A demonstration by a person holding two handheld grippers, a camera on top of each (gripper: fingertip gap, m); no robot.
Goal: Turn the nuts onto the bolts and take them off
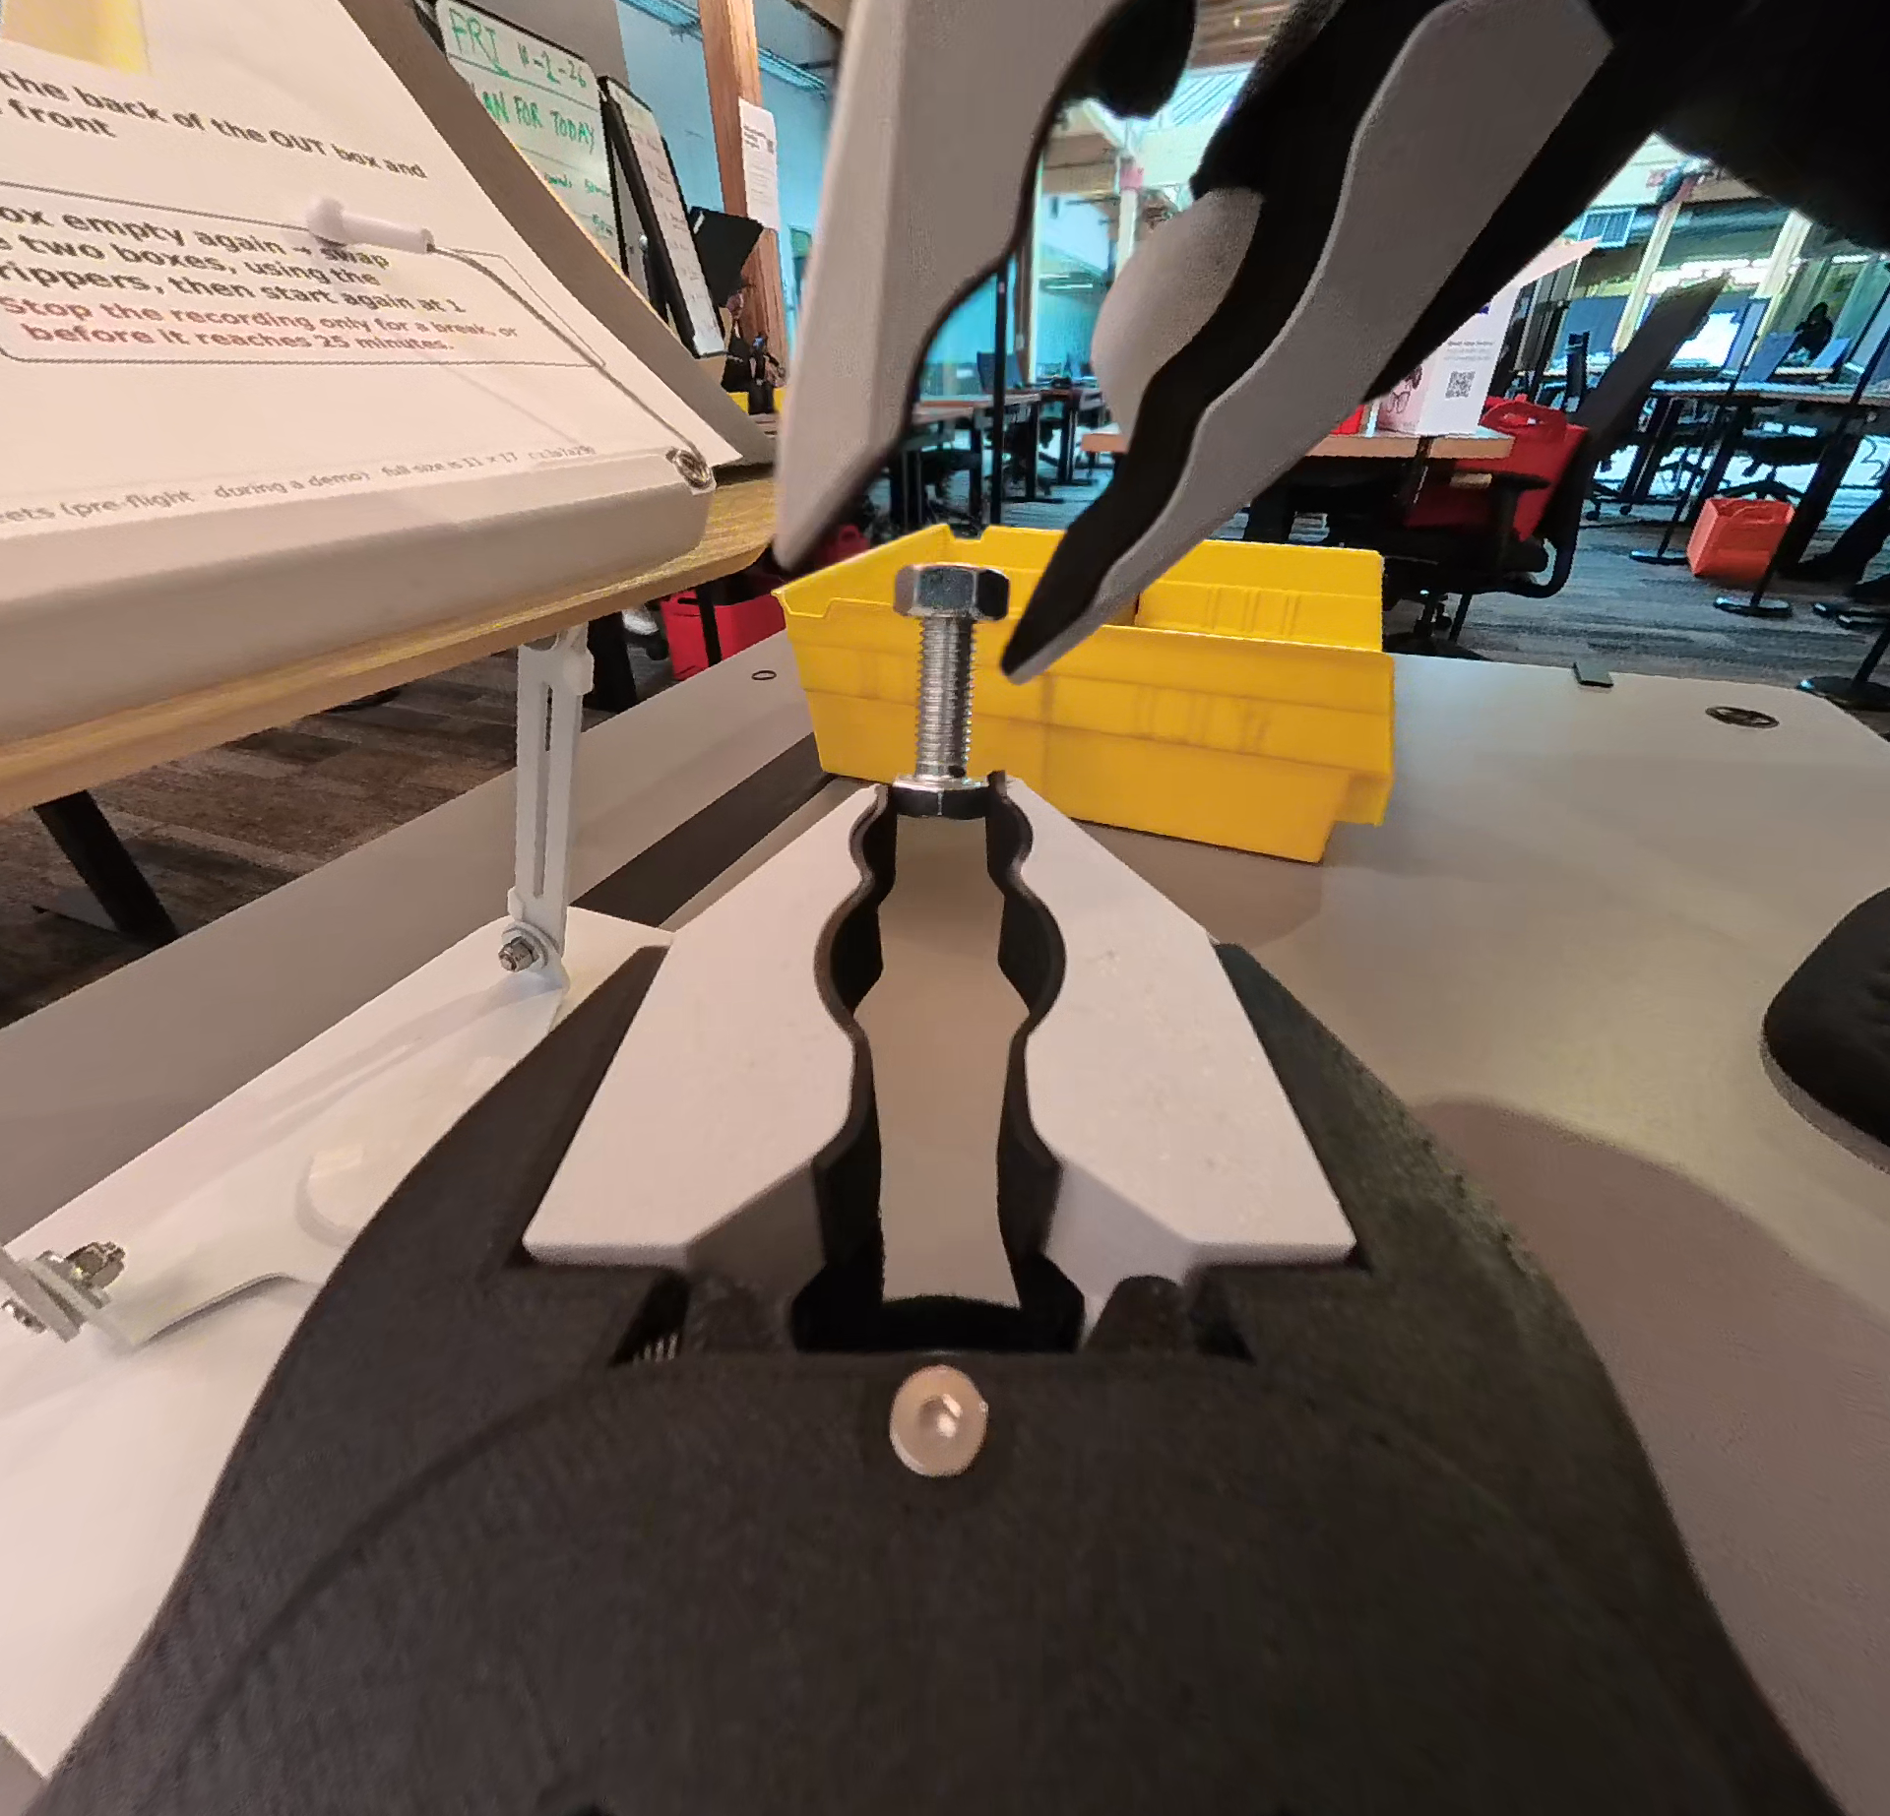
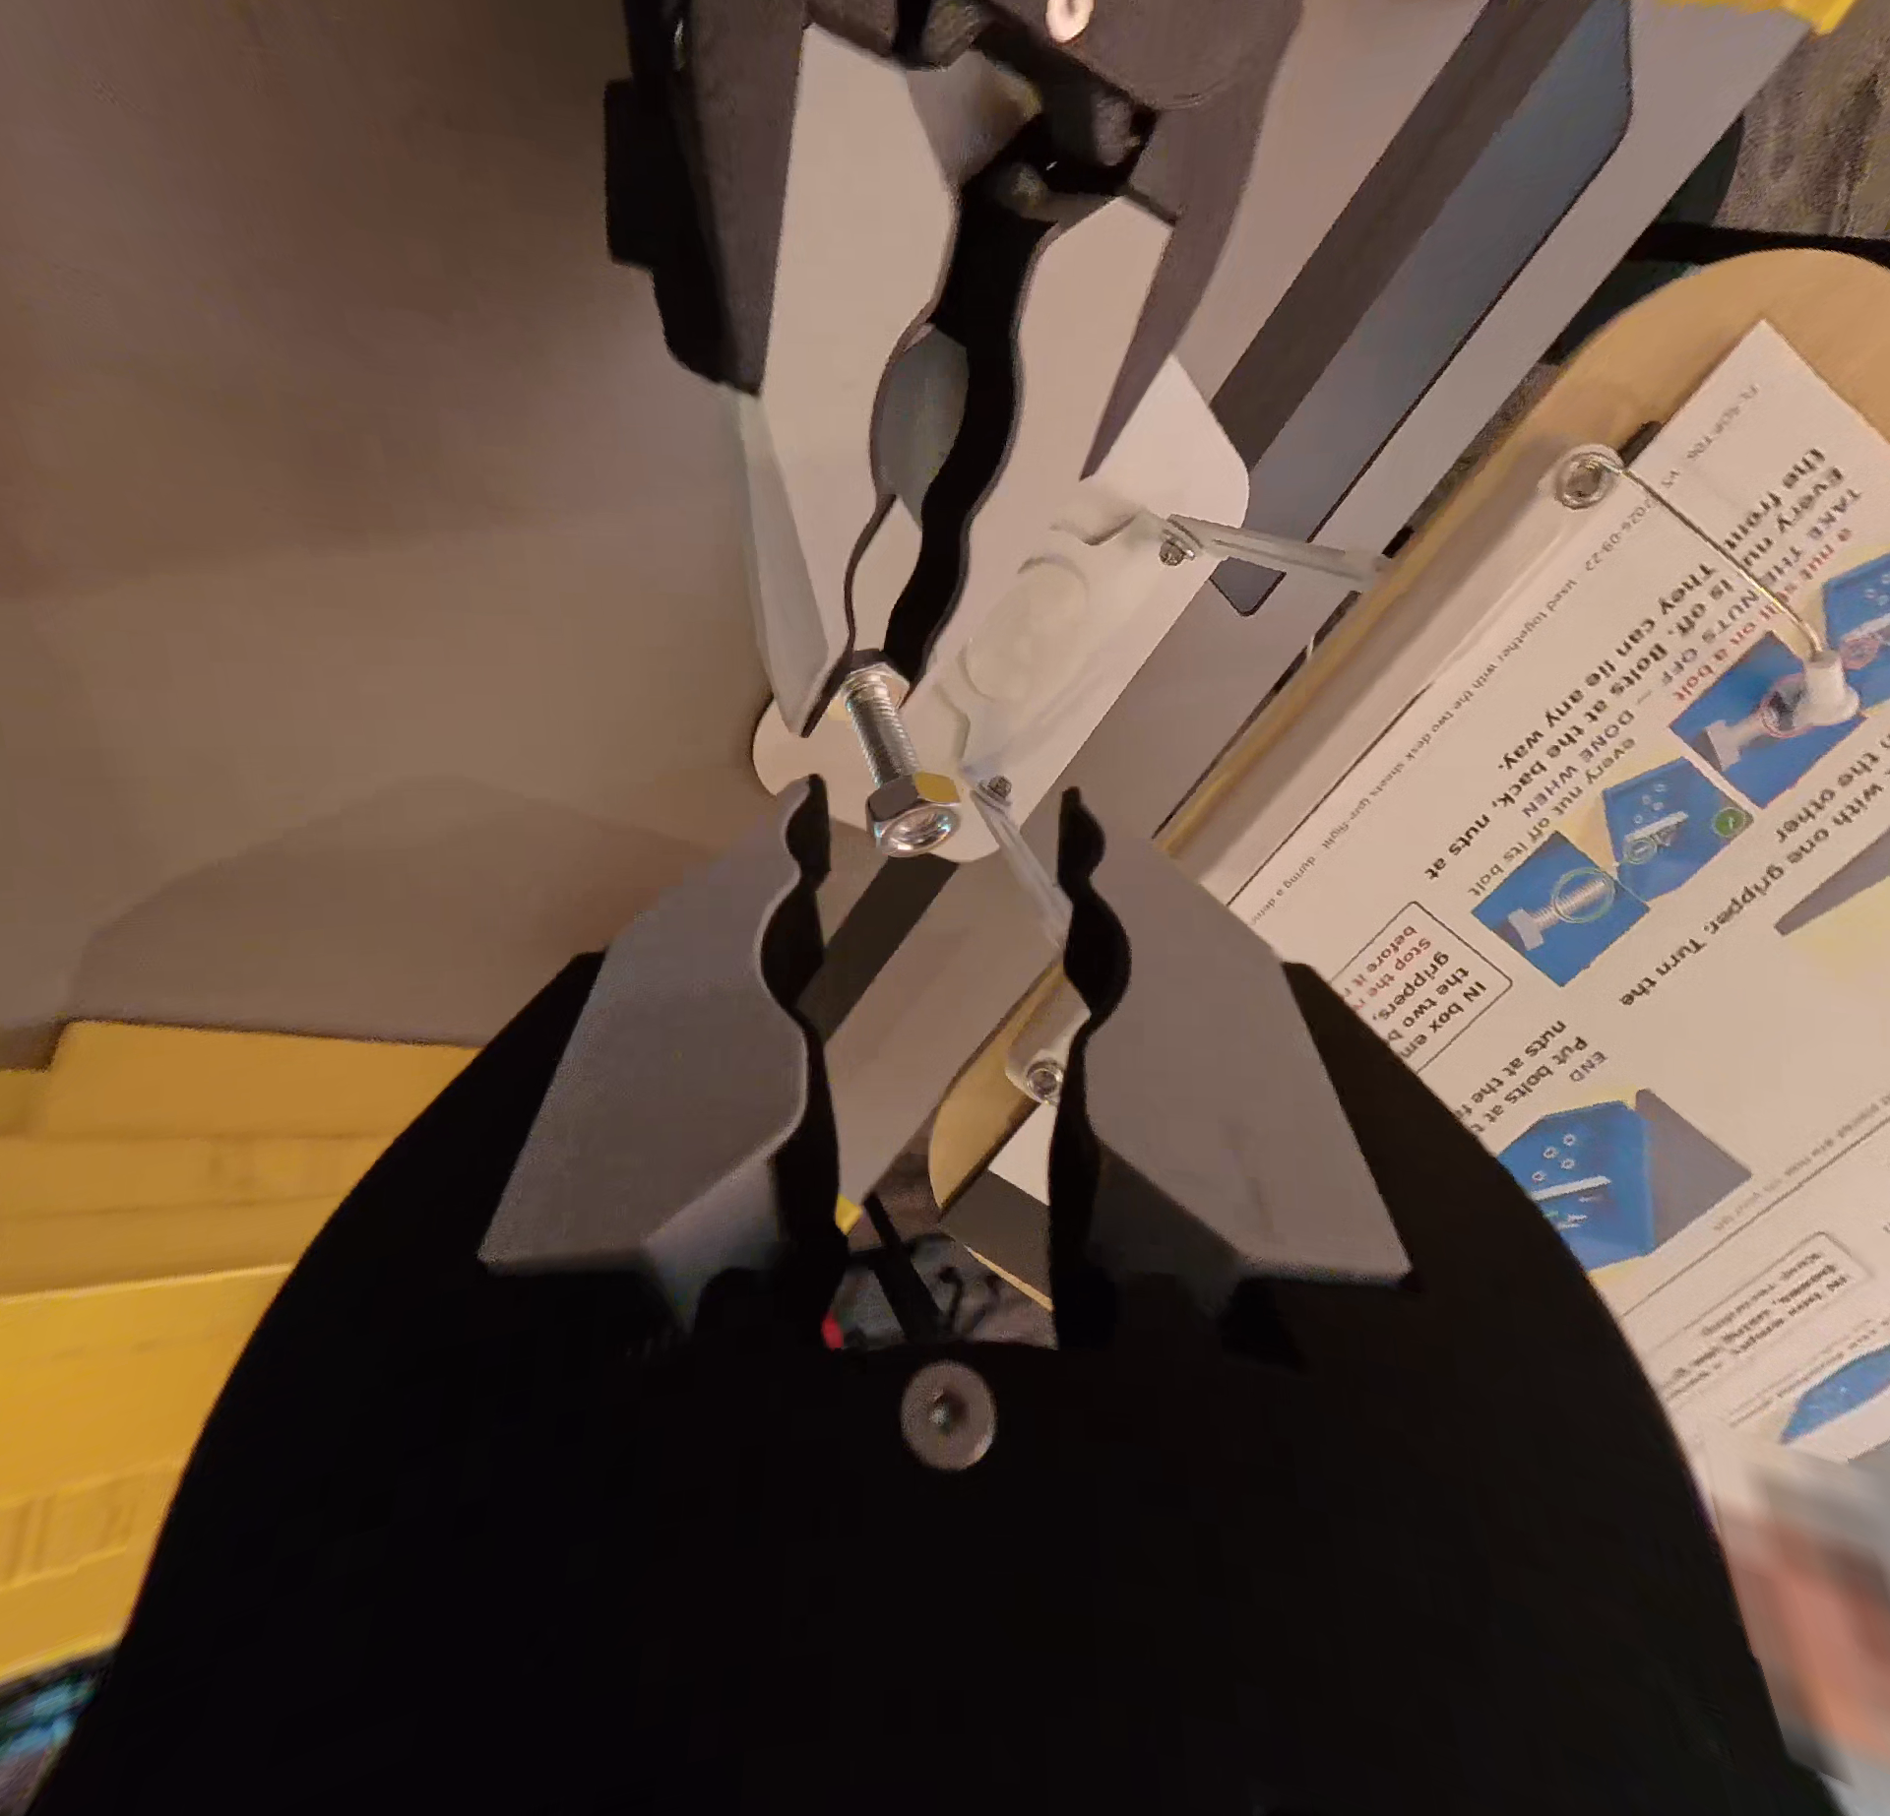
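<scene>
Resting on a grey table, a yellow bin was seen in the left wrist view, and every place below is given from that bin. A slanted instruction board with a printed sheet was propped to the left of the bin and nearer the camera, held up by a white bracket that was bolted to a white base plate.

The right gripper was held above the bin's near wall and pointed steeply downward. Its jaws were spread wide, one fingertip left of the nut and the other lower on its right, and neither was seen touching it. The left gripper was laid low over the table just in front of the bin and aimed toward it. Its jaws were drawn narrow and clamped on the head of the bolt.

The bolt was held upright in front of the bin's near wall, with its threaded shank bare between head and nut. The nut was seated at the bolt's upper end, about level with the bin's rim. In the right wrist view the nut was seen end-on between the open fingertips.
</scene>
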